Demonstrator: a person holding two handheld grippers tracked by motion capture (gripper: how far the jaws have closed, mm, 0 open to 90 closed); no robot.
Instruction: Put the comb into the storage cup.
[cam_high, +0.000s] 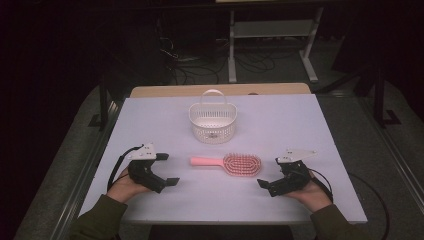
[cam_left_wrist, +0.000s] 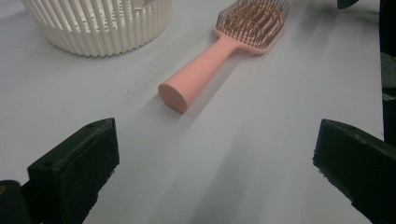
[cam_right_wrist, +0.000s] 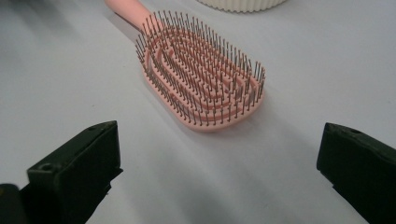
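Dim room, cables and a white rack frame on the floor beyond; white table (cam_high: 150, 120) with wooden far edge, lit at centre. Item one: pink hairbrush (cam_high: 230, 163), lying bristles up near the table's middle, handle toward the left edge, head toward the right edge. Item two: white slatted basket (cam_high: 212, 122) with loop handle, upright, between the brush and the far edge, apart from it. Item three: left gripper (cam_high: 167, 169), resting near the front-left corner, jaws spread wide, nothing between them; the brush handle's round end (cam_left_wrist: 173, 95) lies ahead of it. Item four: right gripper (cam_high: 270, 172), near the front-right corner, jaws likewise wide apart and empty, the bristled head (cam_right_wrist: 203, 81) just ahead. Risks, as judged: a pinch on the tapered handle could slip or spin the brush; closing on the bristles gives poor purchase; a hasty lift toward the basket may tip it. Open room: bare surface on both sides and along the front edge; the basket narrows the far side.
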